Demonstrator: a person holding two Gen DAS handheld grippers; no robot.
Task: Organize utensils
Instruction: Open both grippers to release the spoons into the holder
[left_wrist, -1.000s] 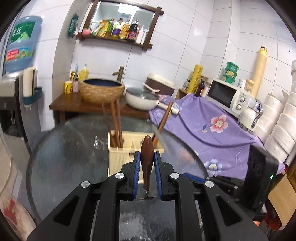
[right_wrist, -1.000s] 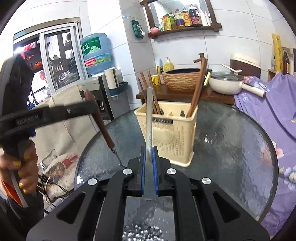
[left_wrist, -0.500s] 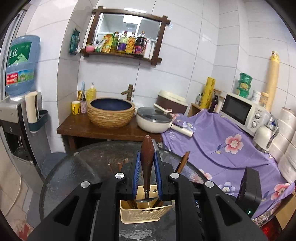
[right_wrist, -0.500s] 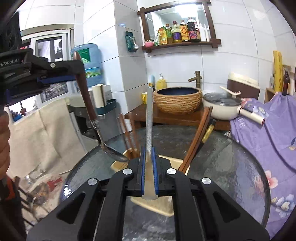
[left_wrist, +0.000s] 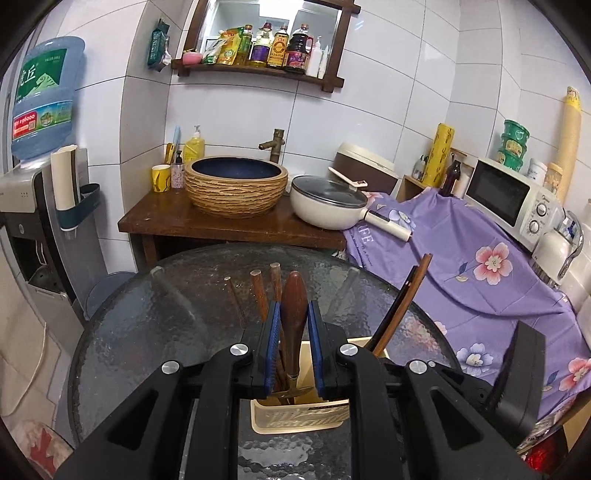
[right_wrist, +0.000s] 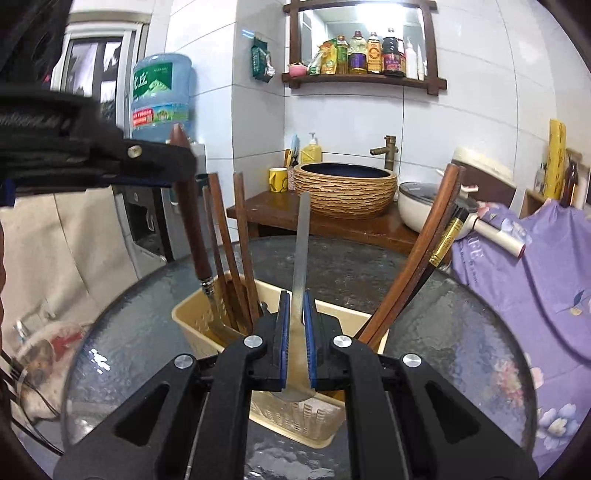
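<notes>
A round table (left_wrist: 155, 332) of pebbled dark glass carries a cream plastic caddy (right_wrist: 192, 317) with slotted walls, both grippers poised right over it. The left gripper (left_wrist: 294, 332) is clamped on a spoon (left_wrist: 293, 317) by its smooth, bulbous wooden handle, metal end down at the caddy's mouth. The right gripper (right_wrist: 294, 325) pinches a flat steel utensil (right_wrist: 301, 251), thin and slick, its broad end down between the blue pads. Slim wooden chopsticks (right_wrist: 236, 251) crowd the left compartment; others lean out at the right. Risks, as I judge them: a descending bowl catches on those sticks or the rim and tips the light caddy, or the grippers knock each other. Beyond, a wooden stand bears a ribbed basin (left_wrist: 236, 188), against glossy white tile
</notes>
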